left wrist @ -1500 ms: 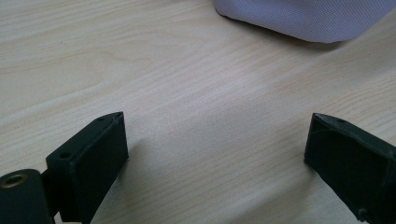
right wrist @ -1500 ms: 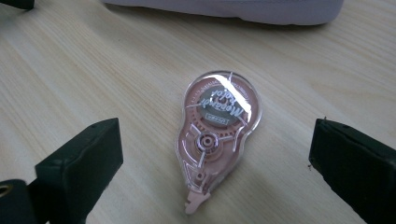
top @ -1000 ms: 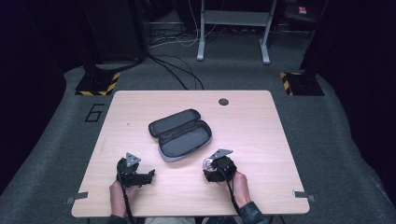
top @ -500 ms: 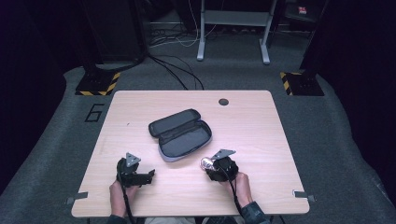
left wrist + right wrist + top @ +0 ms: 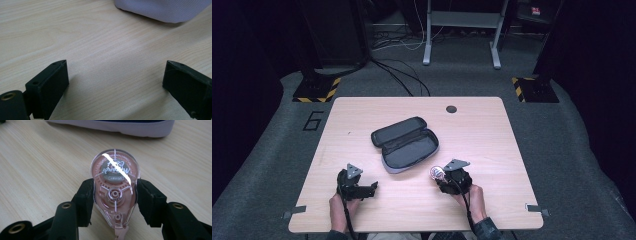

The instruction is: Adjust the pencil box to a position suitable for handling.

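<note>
Near edge of the light wood table [image 5: 492, 125]: the person's forearms enter from the bottom of the high view, one gripper per hand. Left gripper [image 5: 115, 75] sits low over bare wood, jaws spread wide with nothing between them. Right gripper [image 5: 113, 195] is closed on a pink correction tape dispenser [image 5: 114, 185], jaws pressing its two flat-edged sides; clear casing faces up, round end pointing away from the hand, toward the case. In the high view the dispenser [image 5: 437, 173] is just beside the near corner of the open pencil case [image 5: 407, 145], not touching it.

Mid-table: the case lies open, dark lid half farther back, grey-lined half nearer. Beyond it, a small dark round grommet [image 5: 451, 108] near the far edge.

Room: grey carpet [image 5: 572, 140] around the table, a "6" marked on it at left, black-and-yellow striped bases [image 5: 317, 90] at both far corners, cables [image 5: 397, 70] and a metal frame stand [image 5: 462, 30] behind, dark surround.

Versus 1.0 s ago: the right gripper has shifted slightly to the right; left gripper and case unchanged.
</note>
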`<action>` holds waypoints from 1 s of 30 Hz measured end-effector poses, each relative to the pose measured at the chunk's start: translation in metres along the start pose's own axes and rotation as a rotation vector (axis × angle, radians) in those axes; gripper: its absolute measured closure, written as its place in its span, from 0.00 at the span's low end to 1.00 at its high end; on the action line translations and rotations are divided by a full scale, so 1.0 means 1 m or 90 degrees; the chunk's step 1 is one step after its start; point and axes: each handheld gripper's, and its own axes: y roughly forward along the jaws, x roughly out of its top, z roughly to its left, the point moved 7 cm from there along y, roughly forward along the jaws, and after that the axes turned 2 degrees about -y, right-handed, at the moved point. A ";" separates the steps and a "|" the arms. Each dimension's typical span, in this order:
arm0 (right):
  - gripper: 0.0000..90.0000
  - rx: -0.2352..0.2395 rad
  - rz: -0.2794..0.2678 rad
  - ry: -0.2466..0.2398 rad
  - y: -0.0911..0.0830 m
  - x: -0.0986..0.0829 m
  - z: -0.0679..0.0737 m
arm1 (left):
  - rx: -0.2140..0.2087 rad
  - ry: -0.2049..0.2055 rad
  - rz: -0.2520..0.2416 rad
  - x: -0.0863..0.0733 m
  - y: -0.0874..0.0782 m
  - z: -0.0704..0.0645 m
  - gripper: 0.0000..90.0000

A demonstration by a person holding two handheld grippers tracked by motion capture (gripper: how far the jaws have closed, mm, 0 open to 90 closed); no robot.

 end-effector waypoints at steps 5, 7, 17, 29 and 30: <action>0.55 -0.009 -0.013 0.004 -0.011 0.002 -0.004 | 0.000 0.001 -0.002 0.000 0.000 0.000 0.07; 0.55 -0.014 -0.017 0.008 -0.016 0.002 -0.006 | 0.000 0.001 -0.003 0.000 0.000 0.000 0.07; 0.55 -0.056 -0.038 0.031 -0.039 -0.005 -0.033 | 0.000 0.001 -0.002 0.000 0.000 0.000 0.07; 0.55 -0.117 -0.035 0.085 -0.064 -0.033 -0.079 | 0.000 0.001 -0.002 0.000 0.000 0.000 0.07; 0.55 -0.124 -0.032 0.087 -0.065 -0.036 -0.083 | 0.000 0.001 -0.002 0.000 0.000 0.000 0.07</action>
